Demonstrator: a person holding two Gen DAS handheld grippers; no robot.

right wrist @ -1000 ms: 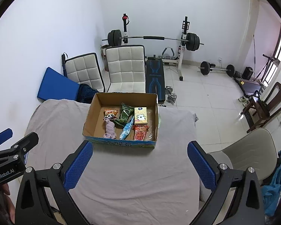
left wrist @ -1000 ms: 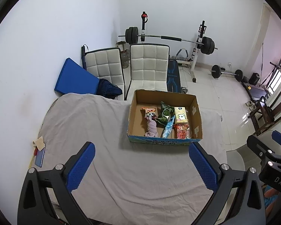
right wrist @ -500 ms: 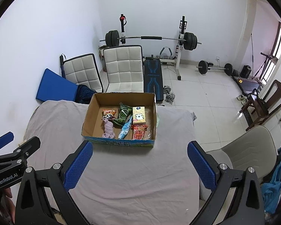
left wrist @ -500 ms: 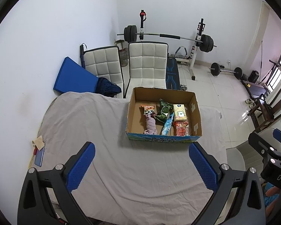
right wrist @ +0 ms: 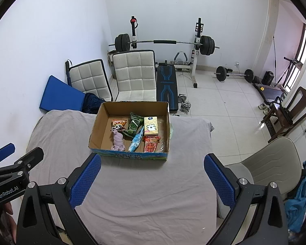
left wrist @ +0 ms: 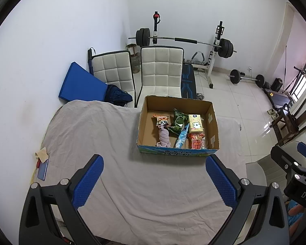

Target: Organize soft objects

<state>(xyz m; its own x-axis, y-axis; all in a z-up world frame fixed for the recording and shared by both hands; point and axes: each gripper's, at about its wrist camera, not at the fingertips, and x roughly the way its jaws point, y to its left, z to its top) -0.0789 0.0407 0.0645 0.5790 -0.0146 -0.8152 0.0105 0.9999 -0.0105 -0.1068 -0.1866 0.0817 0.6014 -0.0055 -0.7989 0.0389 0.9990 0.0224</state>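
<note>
A cardboard box (left wrist: pixel 212 122) (right wrist: pixel 95 126) stands at the far side of the cloth-covered table (left wrist: pixel 112 143) (right wrist: pixel 153 194). Inside lie a pink rolled cloth (left wrist: pixel 163 136) (right wrist: pixel 118 140), an orange panda packet (left wrist: pixel 162 120) (right wrist: pixel 118 124), a green packet (left wrist: pixel 178 120) (right wrist: pixel 134 123), a yellow tissue pack (left wrist: pixel 196 123) (right wrist: pixel 151 127), a blue-white packet (left wrist: pixel 182 135) (right wrist: pixel 137 138) and a red packet (left wrist: pixel 196 143) (right wrist: pixel 151 144). My left gripper (left wrist: pixel 154 178) hovers open and empty above the near part of the table. My right gripper (right wrist: pixel 152 177) is likewise open and empty.
Two white padded chairs (left wrist: pixel 162 69) and a blue mat (left wrist: pixel 81 85) stand behind the table, with a barbell rack (right wrist: pixel 165 42) farther back. A phone and paper scrap (left wrist: pixel 42 163) lie at the table's left edge. A grey chair (right wrist: pixel 275 159) sits to the right.
Both grippers have drawn back and up slightly, so the box sits a little farther off in both views. Their fingers stayed open.
</note>
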